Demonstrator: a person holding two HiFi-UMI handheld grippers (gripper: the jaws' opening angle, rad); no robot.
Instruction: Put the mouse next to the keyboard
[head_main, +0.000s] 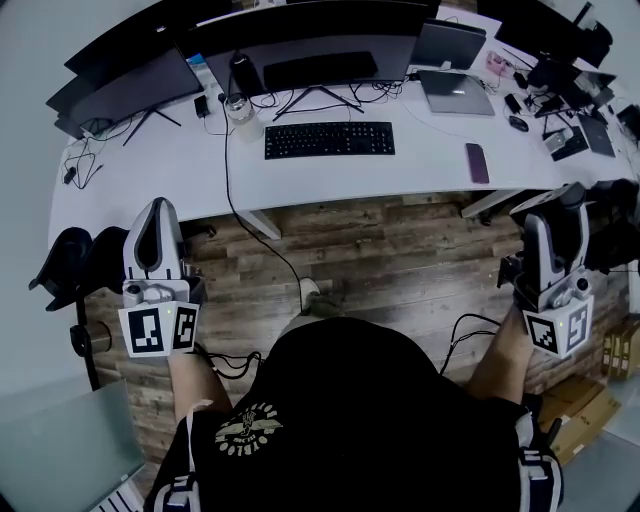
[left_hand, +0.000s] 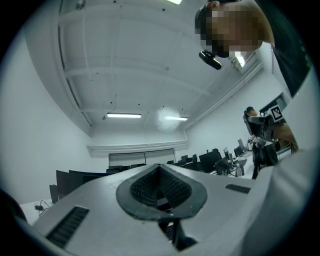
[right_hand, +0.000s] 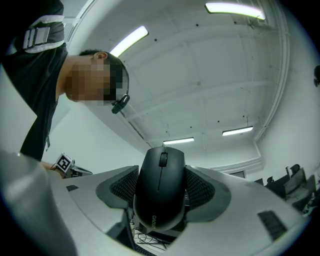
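Note:
A black mouse (right_hand: 159, 192) is clamped between the padded fingers (right_hand: 205, 192) of my right gripper (right_hand: 161, 175), its scroll wheel facing the camera. In the head view that right gripper (head_main: 562, 208) hangs in front of the desk's right end, above the wooden floor. The black keyboard (head_main: 329, 139) lies mid-desk on the white desk (head_main: 180, 165), in front of the monitors. My left gripper (head_main: 154, 212) is held low at the left, before the desk's edge. Its dark pads (left_hand: 160, 192) are pressed together with nothing between them.
Several monitors (head_main: 300, 45) line the desk's back. A glass jar (head_main: 238, 106) stands left of the keyboard, a dark phone (head_main: 477, 162) and a laptop (head_main: 456, 92) to its right. A second mouse (head_main: 517, 123) and clutter fill the far right. A black chair (head_main: 70, 262) stands left.

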